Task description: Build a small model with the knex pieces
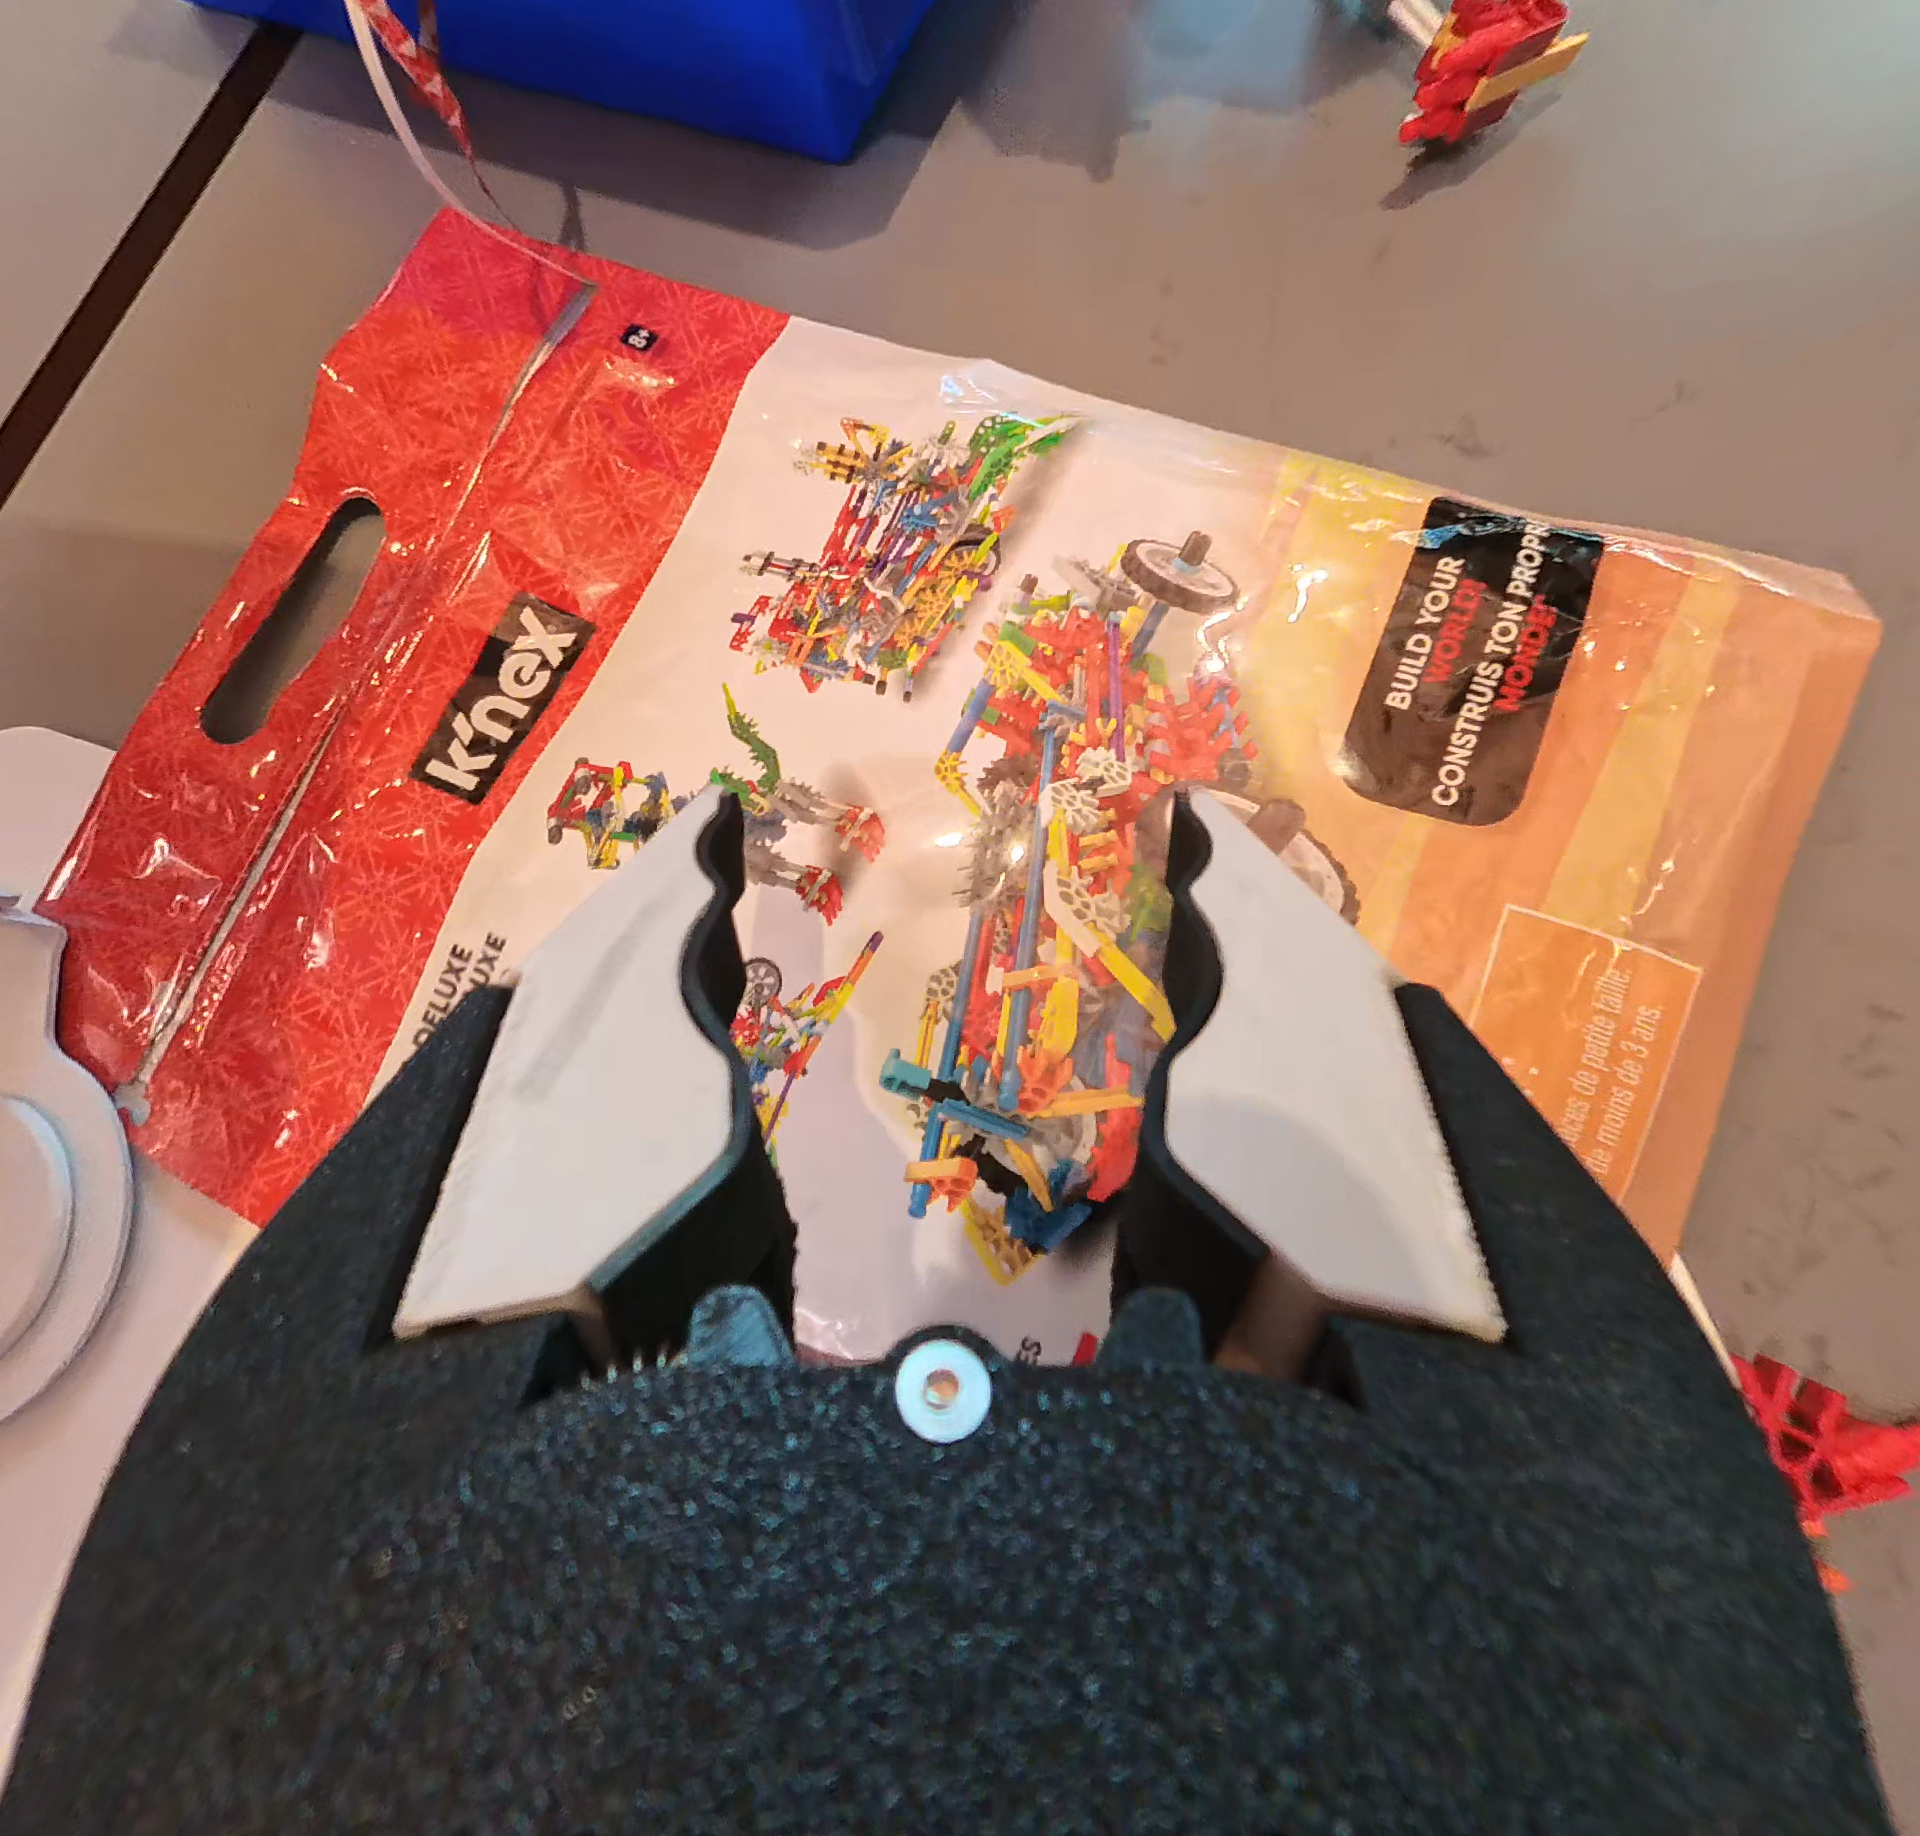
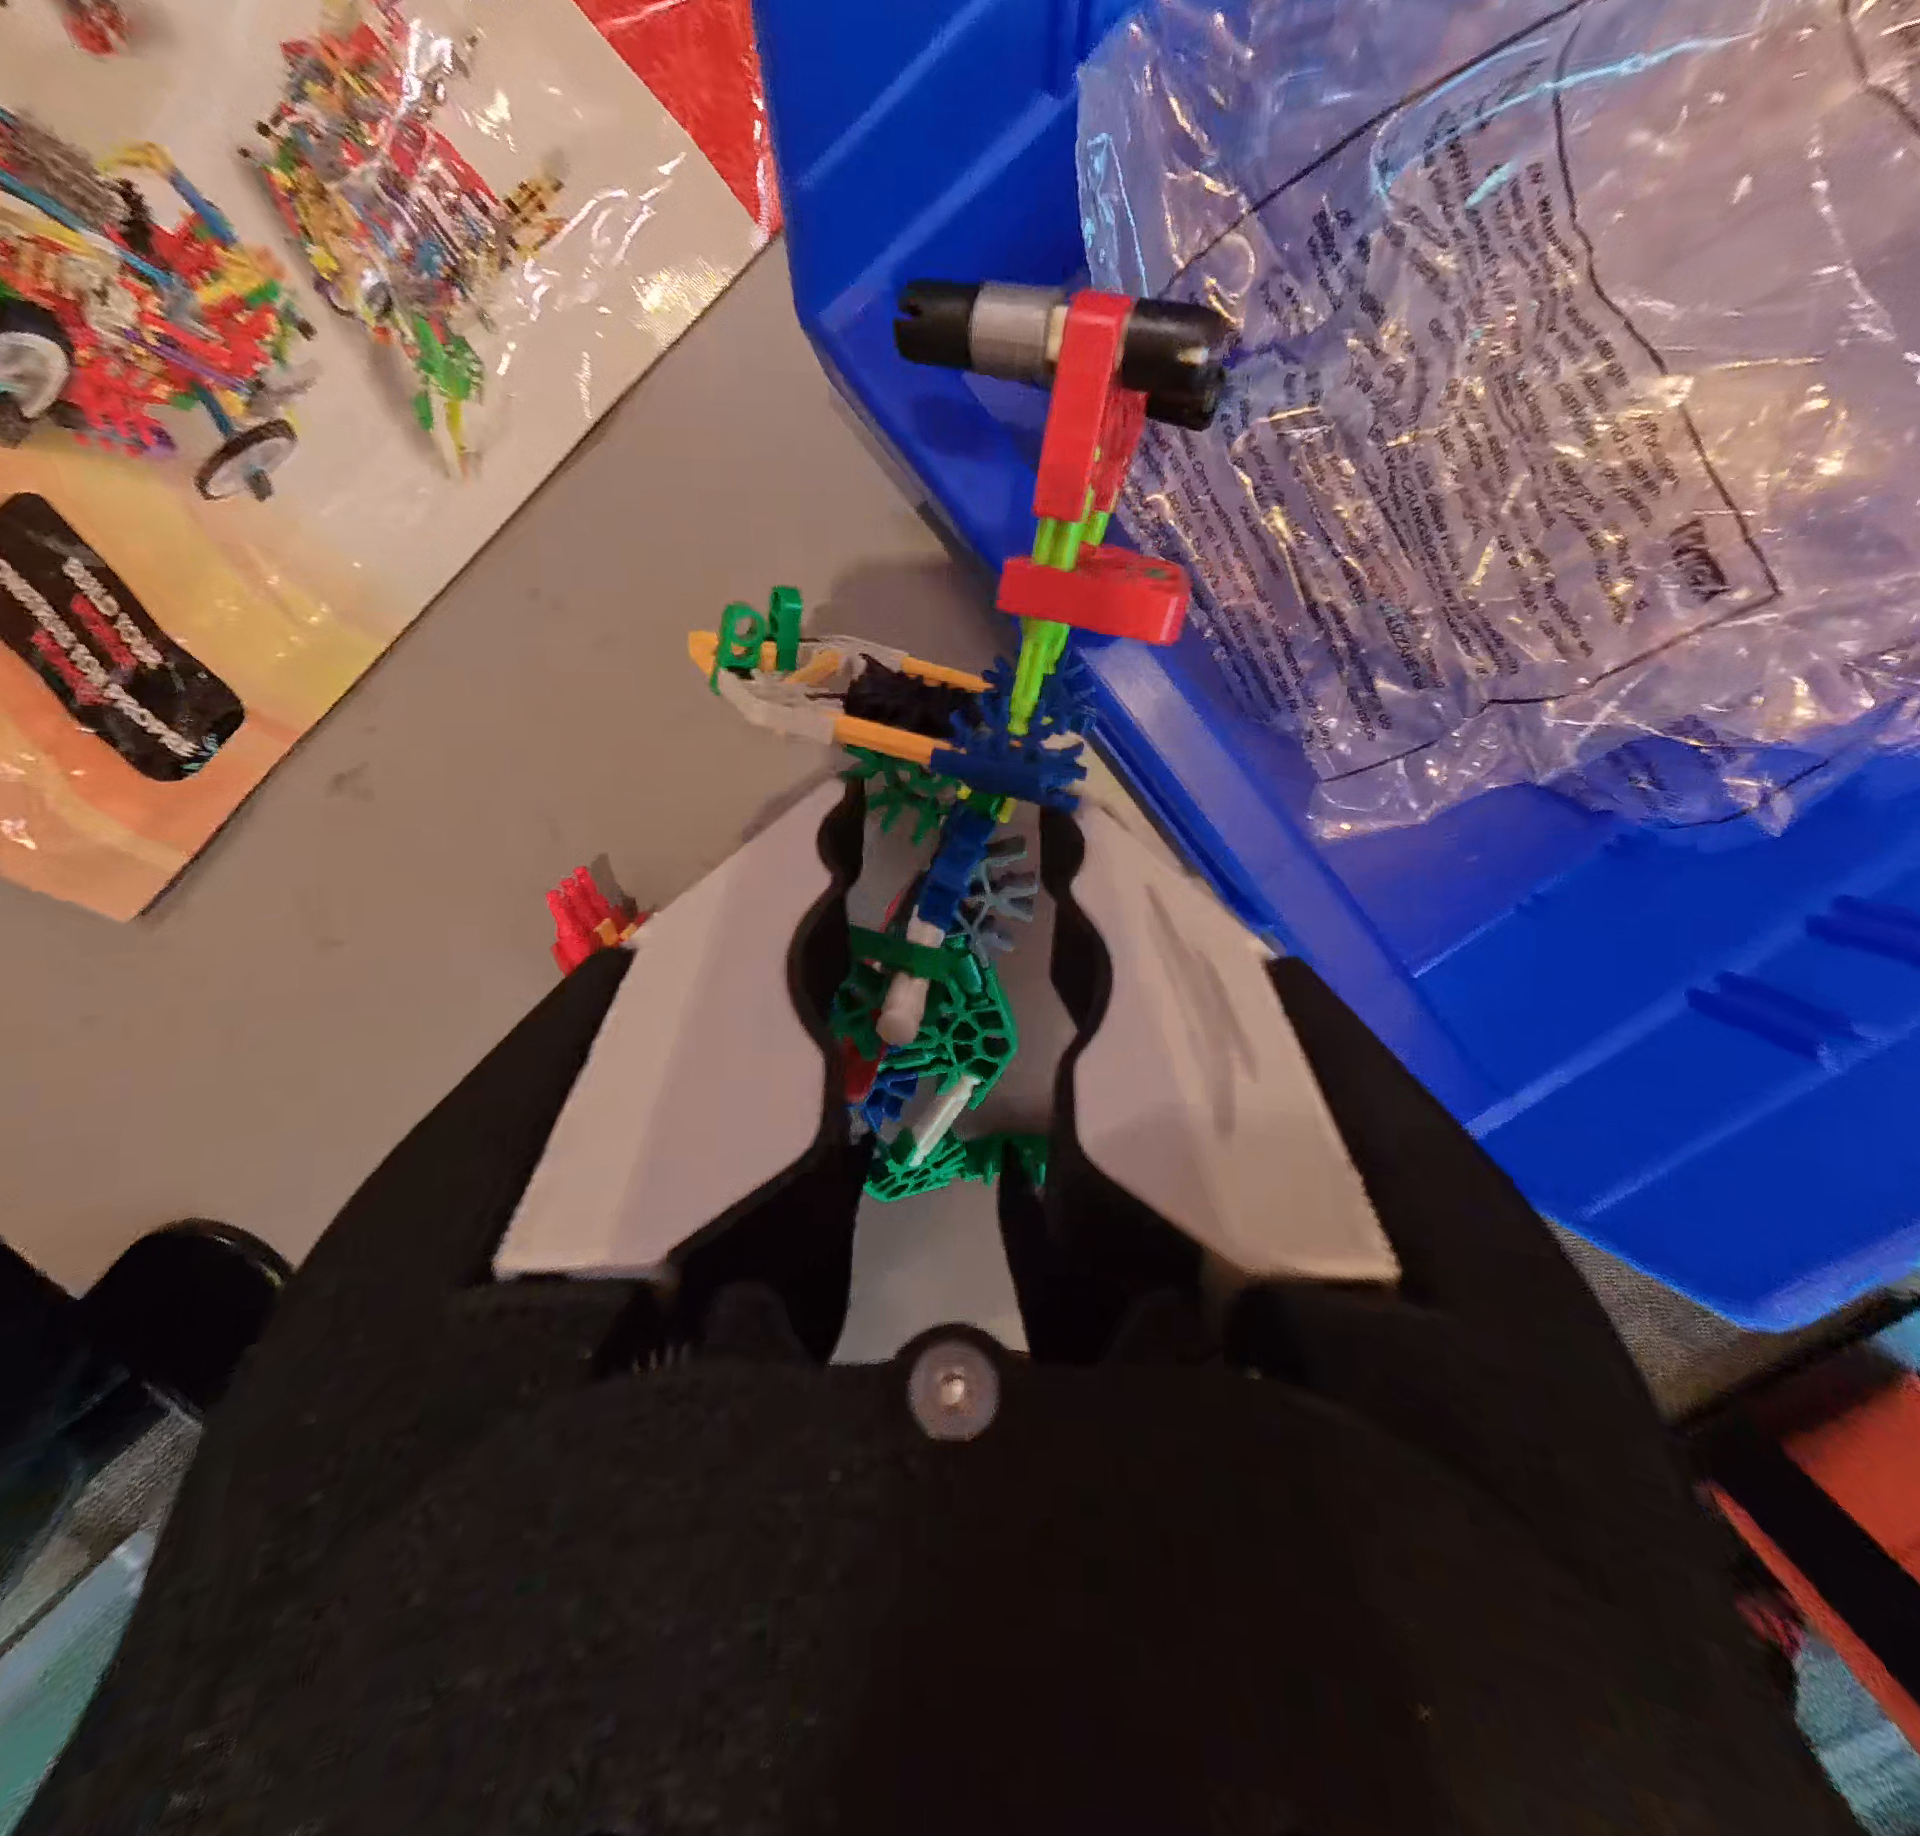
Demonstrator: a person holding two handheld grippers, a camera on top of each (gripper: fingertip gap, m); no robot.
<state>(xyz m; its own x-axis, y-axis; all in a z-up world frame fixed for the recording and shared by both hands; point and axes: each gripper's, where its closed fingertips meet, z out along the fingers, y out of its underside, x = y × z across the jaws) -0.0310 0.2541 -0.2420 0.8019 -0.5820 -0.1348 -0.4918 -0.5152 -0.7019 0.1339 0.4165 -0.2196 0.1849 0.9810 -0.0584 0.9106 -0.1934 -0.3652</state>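
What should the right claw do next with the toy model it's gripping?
Probably carry it slightly right, over the blue bin. The right claw is closed on the toy model, whose red top already overlaps the bin's rim beside a clear plastic bag. The left claw hangs open above the printed bag.

blue bin (image 2: pixel 1455 1007), red-orange printed bag (image 1: pixel 416 591), green-blue-red toy model (image 2: pixel 935 1007), grey table (image 1: pixel 1351 280)

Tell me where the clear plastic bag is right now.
In the right wrist view, the clear plastic bag lies inside the blue bin at upper right, just beyond the toy model gripped by the right gripper.
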